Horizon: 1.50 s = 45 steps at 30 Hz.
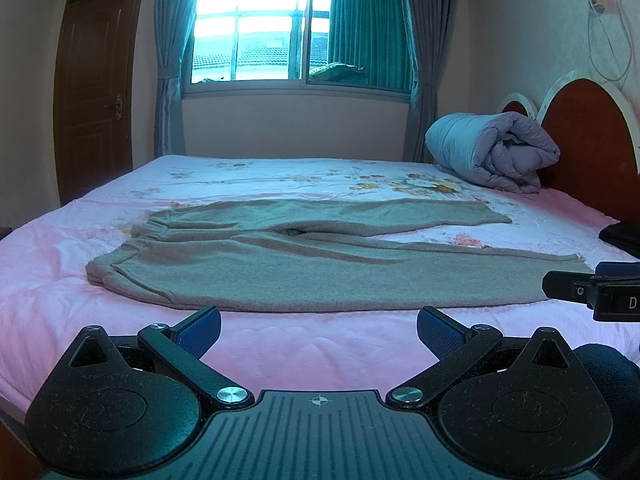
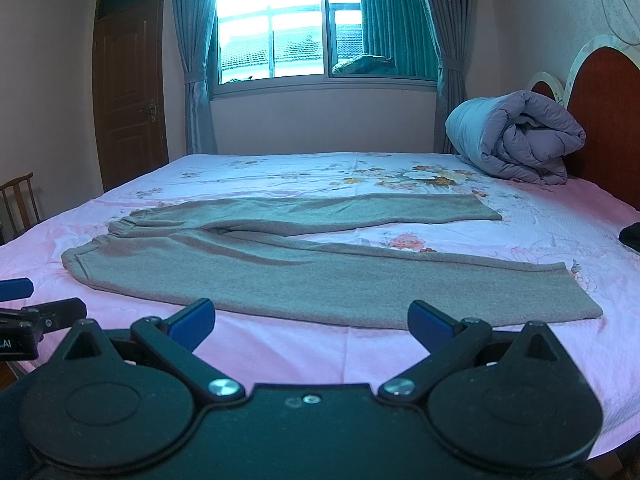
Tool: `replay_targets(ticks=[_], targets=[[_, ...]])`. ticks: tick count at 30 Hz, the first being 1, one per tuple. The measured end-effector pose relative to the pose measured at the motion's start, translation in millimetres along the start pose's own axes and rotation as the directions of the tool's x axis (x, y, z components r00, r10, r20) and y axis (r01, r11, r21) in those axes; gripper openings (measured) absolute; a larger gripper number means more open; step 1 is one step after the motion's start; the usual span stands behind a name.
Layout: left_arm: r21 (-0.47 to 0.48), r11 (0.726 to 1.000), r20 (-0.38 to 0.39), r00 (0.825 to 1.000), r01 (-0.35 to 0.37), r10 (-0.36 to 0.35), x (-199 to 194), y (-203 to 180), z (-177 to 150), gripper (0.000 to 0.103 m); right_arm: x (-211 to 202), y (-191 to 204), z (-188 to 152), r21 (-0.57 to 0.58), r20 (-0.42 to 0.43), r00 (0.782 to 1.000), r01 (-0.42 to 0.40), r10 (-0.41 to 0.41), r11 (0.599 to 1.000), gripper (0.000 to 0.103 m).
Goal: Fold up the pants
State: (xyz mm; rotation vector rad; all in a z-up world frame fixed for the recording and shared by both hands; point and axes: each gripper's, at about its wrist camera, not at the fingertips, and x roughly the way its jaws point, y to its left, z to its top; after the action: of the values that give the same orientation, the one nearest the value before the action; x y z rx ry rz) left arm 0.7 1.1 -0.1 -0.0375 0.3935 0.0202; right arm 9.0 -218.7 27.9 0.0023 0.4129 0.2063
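Grey-beige pants (image 1: 304, 268) (image 2: 280, 264) lie spread flat on the pink floral bed (image 1: 320, 344), waistband to the left and the two legs running right, slightly apart. My left gripper (image 1: 318, 326) hovers open over the near bed edge, just short of the near leg. My right gripper (image 2: 310, 320) is also open, in front of the near leg toward its cuff. Neither gripper holds or touches the cloth. In the left wrist view the right gripper's tip (image 1: 592, 292) shows at the right edge; in the right wrist view the left gripper's tip (image 2: 36, 308) shows at the left edge.
A rolled lilac duvet (image 1: 492, 152) (image 2: 516, 136) sits by the red headboard (image 1: 592, 140) at the back right. A dark item (image 1: 622, 236) (image 2: 630, 234) lies at the bed's right edge. Window, curtains and a brown door (image 1: 96, 92) are behind; a wooden chair (image 2: 18, 200) stands left.
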Motion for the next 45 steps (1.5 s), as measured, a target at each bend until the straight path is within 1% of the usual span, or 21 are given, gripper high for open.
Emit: replay_targets(ticks=[18, 20, 22, 24, 25, 26, 27, 30, 33, 36, 40, 45], targets=[[0.001, 1.0, -0.003, 1.0, -0.007, 0.007, 0.7, 1.9, 0.5, 0.103, 0.5, 0.0, 0.1, -0.002, -0.001, 1.0, 0.001, -0.001, 1.0, 0.097], [-0.006, 1.0, -0.011, 1.0, -0.011, 0.011, 1.8, 3.6, 1.5, 0.103, 0.4, 0.4, 0.3, 0.001, -0.003, 1.0, -0.001, 0.001, 1.0, 0.097], [-0.038, 0.999, -0.037, 0.999, -0.008, 0.006, 5.5, 10.9, 4.3, 0.103, 0.6, -1.9, 1.8, 0.016, -0.012, 1.0, -0.01, 0.011, 1.0, 0.097], [-0.083, 0.997, -0.062, 0.998, -0.001, -0.005, 10.0, 22.9, 5.4, 0.103, 2.1, -11.4, 5.0, 0.039, -0.016, 0.999, -0.035, 0.036, 0.999, 0.097], [-0.11, 0.994, -0.074, 0.997, 0.013, -0.021, 14.3, 34.2, 8.2, 0.103, 3.4, -17.1, 7.9, 0.051, -0.012, 0.999, -0.047, 0.048, 0.998, 0.097], [-0.124, 0.992, -0.07, 0.997, 0.016, -0.025, 17.3, 42.7, 10.6, 0.103, 5.2, -22.8, 10.9, 0.057, 0.001, 0.999, -0.049, 0.049, 0.997, 0.097], [-0.131, 0.991, -0.06, 0.998, 0.007, -0.014, 20.7, 51.9, 14.0, 0.103, 8.6, -27.4, 15.1, 0.057, 0.011, 0.999, -0.043, 0.042, 0.997, 0.097], [-0.13, 0.99, -0.054, 0.997, -0.056, 0.049, 43.1, 87.3, 34.7, 0.103, 28.3, -41.1, 38.0, 0.066, 0.015, 0.999, -0.037, 0.036, 0.997, 0.097], [-0.135, 0.986, -0.045, 0.995, -0.095, 0.09, 66.5, 117.7, 58.2, 0.103, 51.0, -48.5, 67.1, 0.055, 0.035, 0.999, -0.031, 0.029, 0.998, 0.097], [-0.154, 0.981, -0.044, 0.993, -0.118, 0.113, 95.3, 150.7, 81.6, 0.103, 77.7, -51.5, 95.3, 0.047, 0.049, 0.998, -0.033, 0.031, 0.998, 0.097], [-0.166, 0.97, -0.076, 0.983, -0.176, 0.165, 140.0, 188.7, 102.0, 0.103, 113.2, -49.3, 127.4, 0.048, 0.055, 0.997, -0.055, 0.052, 0.997, 0.097], [-0.143, 0.968, -0.128, 0.974, -0.205, 0.187, 196.1, 220.2, 110.9, 0.103, 167.2, -37.5, 153.7, 0.056, 0.04, 0.996, -0.08, 0.077, 0.995, 0.097]])
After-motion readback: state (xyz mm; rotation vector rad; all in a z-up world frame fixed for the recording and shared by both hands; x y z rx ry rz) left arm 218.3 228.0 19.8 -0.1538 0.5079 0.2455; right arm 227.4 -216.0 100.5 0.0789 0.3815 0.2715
